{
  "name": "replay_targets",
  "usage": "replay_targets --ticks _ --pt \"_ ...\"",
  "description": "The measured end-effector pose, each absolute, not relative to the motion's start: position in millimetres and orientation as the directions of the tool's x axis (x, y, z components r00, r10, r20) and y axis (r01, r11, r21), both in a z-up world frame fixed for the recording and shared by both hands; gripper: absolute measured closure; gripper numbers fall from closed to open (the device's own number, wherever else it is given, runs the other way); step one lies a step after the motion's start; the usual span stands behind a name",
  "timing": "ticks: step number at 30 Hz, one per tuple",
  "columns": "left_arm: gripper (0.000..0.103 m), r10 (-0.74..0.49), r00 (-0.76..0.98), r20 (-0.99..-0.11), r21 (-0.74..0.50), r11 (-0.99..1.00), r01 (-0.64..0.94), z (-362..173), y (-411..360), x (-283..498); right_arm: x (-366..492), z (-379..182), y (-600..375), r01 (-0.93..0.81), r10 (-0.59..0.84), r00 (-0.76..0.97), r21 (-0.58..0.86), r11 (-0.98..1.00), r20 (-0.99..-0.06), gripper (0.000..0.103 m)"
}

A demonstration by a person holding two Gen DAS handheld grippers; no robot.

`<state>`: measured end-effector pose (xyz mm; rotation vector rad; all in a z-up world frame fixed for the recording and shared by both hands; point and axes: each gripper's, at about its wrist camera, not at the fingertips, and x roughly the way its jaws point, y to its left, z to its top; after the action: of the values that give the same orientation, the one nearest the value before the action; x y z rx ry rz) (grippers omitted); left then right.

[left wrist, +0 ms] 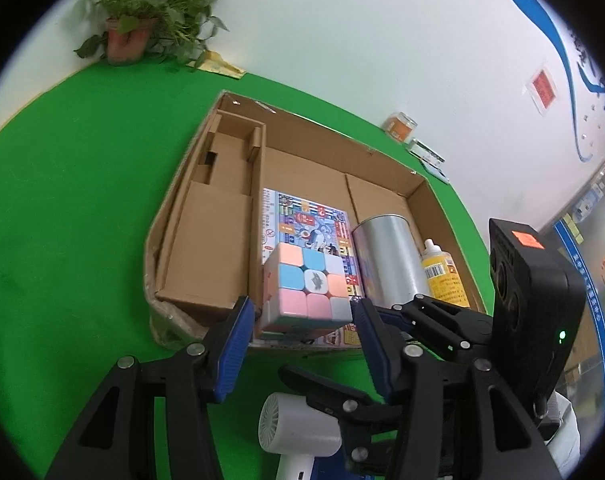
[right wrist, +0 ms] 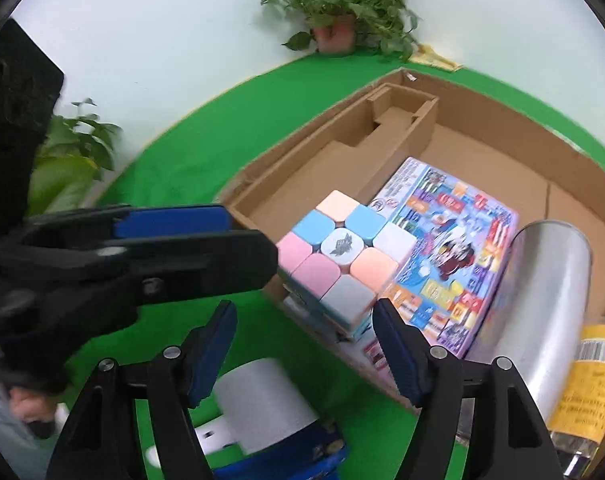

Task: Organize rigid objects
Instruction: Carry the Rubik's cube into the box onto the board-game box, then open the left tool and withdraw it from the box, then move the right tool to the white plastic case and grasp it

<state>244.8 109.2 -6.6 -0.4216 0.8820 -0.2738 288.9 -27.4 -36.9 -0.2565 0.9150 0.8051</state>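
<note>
Basically: green table (left wrist: 70, 208) runs to a white wall (left wrist: 342, 32), free green on the near and left sides of the cardboard box (left wrist: 442, 204). Box left bay, a cardboard insert (left wrist: 210, 240), is bare; its right side is packed with the colourful game box (left wrist: 306, 220), silver can (left wrist: 390, 256) and yellow bottle (left wrist: 442, 272), close side by side. Pastel cube (left wrist: 306, 284) sits on the game box at the box's near edge. Left gripper (left wrist: 302, 328) is spread wide, pads flanking the cube, contact unclear. Right gripper (right wrist: 304, 344) is spread, holding nothing, above a white hair dryer (right wrist: 262, 404). Potted plant (left wrist: 138, 20) in the far corner.
</note>
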Motion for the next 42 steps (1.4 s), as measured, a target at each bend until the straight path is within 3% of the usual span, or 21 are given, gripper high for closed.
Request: replay_targets --ticks 4,6,8,13,15,25,29,32,33,34,36,40,42 --pt "0.051 -0.509 0.536 -0.673 -0.559 0.825 0.081 -28.2 111.3 266.0 280.7 -31.6 -43.7 -0.695 0.538 0.336 0.182 0.696 -0.773 0.035" --pt "0.051 -0.511 0.535 -0.673 -0.561 0.824 0.081 -32.3 111.2 270.8 270.5 -25.2 -54.8 -0.685 0.518 0.372 0.149 0.713 -0.770 0.027" --pt "0.051 -0.501 0.534 -0.681 -0.555 0.829 0.070 -35.7 110.3 275.7 266.4 -19.8 -65.3 -0.665 0.513 0.423 0.129 0.735 -0.747 0.009" --pt "0.051 -0.498 0.523 -0.692 -0.542 0.837 0.080 -37.1 104.8 275.1 285.3 -27.1 -56.9 -0.656 0.534 0.398 0.176 0.734 -0.746 0.013" --pt "0.051 -0.513 0.509 -0.692 -0.560 0.826 0.072 -38.8 104.8 274.8 291.7 -39.4 -40.8 -0.679 0.526 0.352 0.175 0.713 -0.775 0.028" --pt "0.051 -0.490 0.487 -0.723 -0.534 0.844 0.058 -38.7 110.1 266.5 285.1 -46.7 -32.3 -0.679 0.522 0.341 0.179 0.712 -0.782 0.028" --pt "0.051 -0.381 0.578 -0.721 -0.425 0.903 0.064 -20.0 110.0 246.6 275.9 -35.5 -55.6 -0.597 0.502 0.411 0.192 0.779 -0.761 0.026" --pt "0.042 -0.294 0.713 -0.637 -0.321 0.942 0.101 13.1 105.2 206.3 234.6 -12.0 -85.1 -0.538 0.440 0.555 0.100 0.837 -0.706 0.015" --pt "0.026 -0.248 0.767 -0.591 -0.263 0.959 0.107 27.2 100.4 185.0 220.4 -5.6 -93.6 -0.525 0.427 0.592 0.075 0.848 -0.683 0.007" --pt "0.015 -0.208 0.804 -0.557 -0.217 0.971 0.101 36.4 95.9 167.7 202.7 2.5 -105.4 -0.510 0.414 0.634 0.049 0.859 -0.654 0.002" --pt "0.001 -0.141 0.871 -0.470 -0.125 0.988 0.093 53.0 84.0 126.2 162.9 14.2 -136.7 -0.480 0.397 0.700 0.021 0.877 -0.594 0.001" --pt "0.000 -0.066 0.893 -0.446 -0.099 0.995 0.024 45.8 59.6 73.9 105.1 4.0 -202.4 -0.452 0.421 0.677 0.110 0.885 -0.604 0.001" --pt "0.001 -0.172 0.856 -0.487 -0.161 0.981 0.105 27.3 40.7 56.7 79.6 -16.3 -224.0 -0.491 0.414 0.629 0.076 0.868 -0.658 0.001"
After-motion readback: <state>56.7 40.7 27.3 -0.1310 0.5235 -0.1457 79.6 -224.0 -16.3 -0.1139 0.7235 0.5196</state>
